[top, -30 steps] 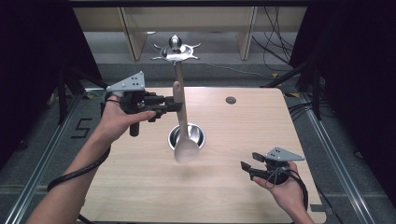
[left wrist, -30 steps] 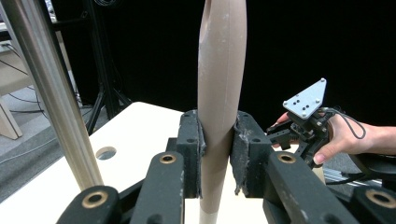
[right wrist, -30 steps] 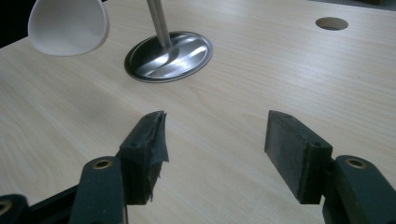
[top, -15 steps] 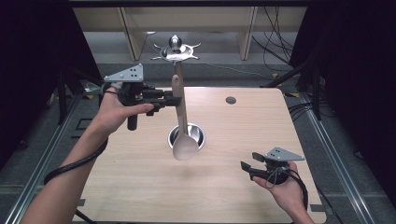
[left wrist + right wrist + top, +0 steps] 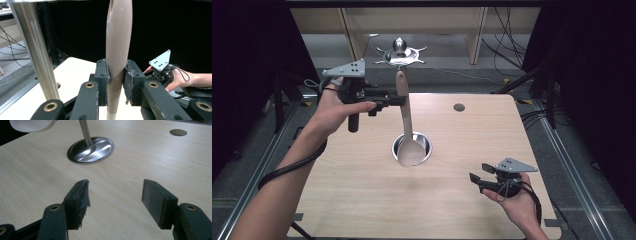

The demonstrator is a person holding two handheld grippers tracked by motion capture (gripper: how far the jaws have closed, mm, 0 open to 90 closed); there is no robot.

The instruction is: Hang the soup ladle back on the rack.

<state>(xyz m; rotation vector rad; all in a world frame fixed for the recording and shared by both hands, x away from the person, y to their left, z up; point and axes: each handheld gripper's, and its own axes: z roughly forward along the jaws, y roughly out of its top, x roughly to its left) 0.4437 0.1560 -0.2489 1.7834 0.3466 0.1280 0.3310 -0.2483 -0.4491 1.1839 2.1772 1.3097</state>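
The left hand-held gripper (image 5: 399, 100) pinches the handle of a wooden spoon (image 5: 407, 127), its two pads pressed against the handle on either side (the left gripper view shows the grip plainly). The spoon hangs roughly upright in the air above the table (image 5: 362, 200), handle up and pale bowl down, with the bowl in front of the round metal base (image 5: 424, 142) set near the table's middle. A thin metal post (image 5: 85, 131) rises from that base. The right hand-held gripper (image 5: 476, 181) sits low over the near right part of the table, jaws spread apart and holding nothing.
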